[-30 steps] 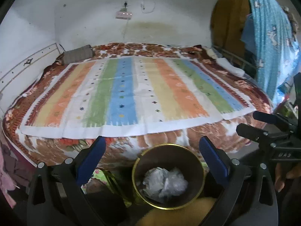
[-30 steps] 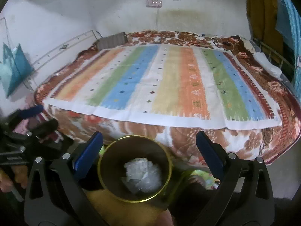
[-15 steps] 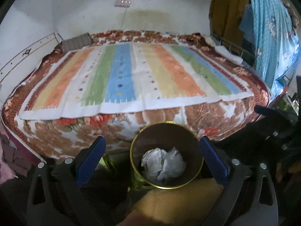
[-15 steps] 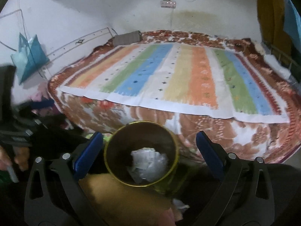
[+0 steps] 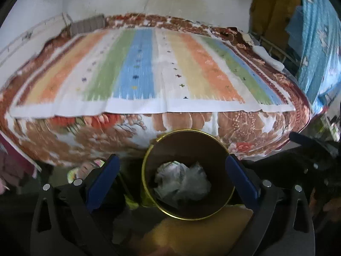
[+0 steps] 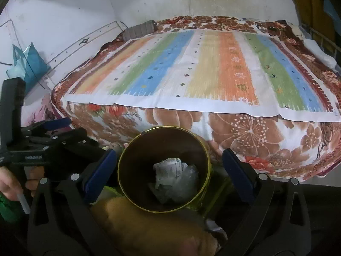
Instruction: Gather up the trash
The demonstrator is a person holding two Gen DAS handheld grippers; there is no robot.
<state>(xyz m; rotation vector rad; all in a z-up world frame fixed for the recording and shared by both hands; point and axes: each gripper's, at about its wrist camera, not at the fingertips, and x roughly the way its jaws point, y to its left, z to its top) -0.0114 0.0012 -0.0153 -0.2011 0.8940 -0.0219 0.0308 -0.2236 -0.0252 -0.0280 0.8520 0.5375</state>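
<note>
A round bin with a gold rim [image 5: 149,155] [image 6: 127,149] sits low in both wrist views, with crumpled paper and clear plastic trash [image 5: 181,181] [image 6: 172,177] at its bottom. My left gripper [image 5: 171,160] is open, its blue-padded fingers [image 5: 104,177] spread wide to either side of the bin's mouth and holding nothing. Over the same bin my right gripper [image 6: 169,154] is open the same way. Each gripper shows at the edge of the other's view: the right one [image 5: 309,145], the left one [image 6: 49,132].
A wide bed with a striped cover [image 5: 149,70] [image 6: 202,68] over a floral blanket fills the space ahead. Blue cloth [image 5: 315,42] hangs at the right, a teal bag [image 6: 27,61] on the left wall. A yellow-brown fabric [image 6: 149,224] lies just before the bin.
Both views have dropped and closed in on the bed's front edge, which now looms larger. The bin and its trash stay between the open fingers.
</note>
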